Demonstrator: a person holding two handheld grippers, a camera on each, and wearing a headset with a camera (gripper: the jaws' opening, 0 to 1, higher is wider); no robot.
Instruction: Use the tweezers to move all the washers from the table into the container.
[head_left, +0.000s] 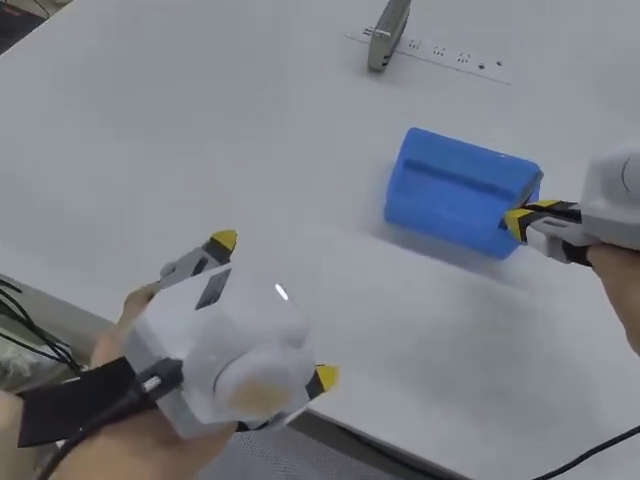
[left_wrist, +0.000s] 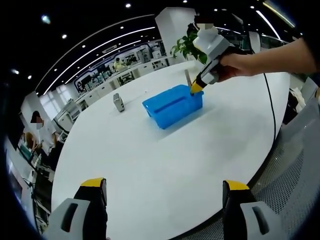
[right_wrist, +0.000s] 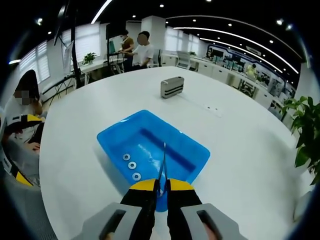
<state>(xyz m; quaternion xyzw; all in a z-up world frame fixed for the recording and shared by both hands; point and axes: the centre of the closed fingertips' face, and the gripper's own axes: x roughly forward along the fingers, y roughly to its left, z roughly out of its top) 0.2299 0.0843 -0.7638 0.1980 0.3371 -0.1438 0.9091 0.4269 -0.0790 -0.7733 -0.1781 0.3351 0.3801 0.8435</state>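
The blue container (head_left: 455, 185) sits on the white table (head_left: 200, 130), right of centre. My right gripper (head_left: 516, 222) is at the container's near right corner, shut on thin metal tweezers (right_wrist: 163, 157). In the right gripper view the tweezers point down into the container (right_wrist: 187, 150), where three washers (right_wrist: 132, 165) lie in a row on its floor, left of the tweezer tips. My right gripper (right_wrist: 161, 186) also appears in the left gripper view (left_wrist: 196, 88), over the container's (left_wrist: 170, 107) far corner. My left gripper (head_left: 272, 310) hovers open over the table's near edge, holding nothing (left_wrist: 164, 187).
A small ribbed metal block (head_left: 388, 35) stands at the far side of the table beside a flush socket strip (head_left: 440, 52). The block (right_wrist: 172, 86) lies beyond the container. People sit and stand at desks in the background. A cable (head_left: 600, 450) trails at the near right.
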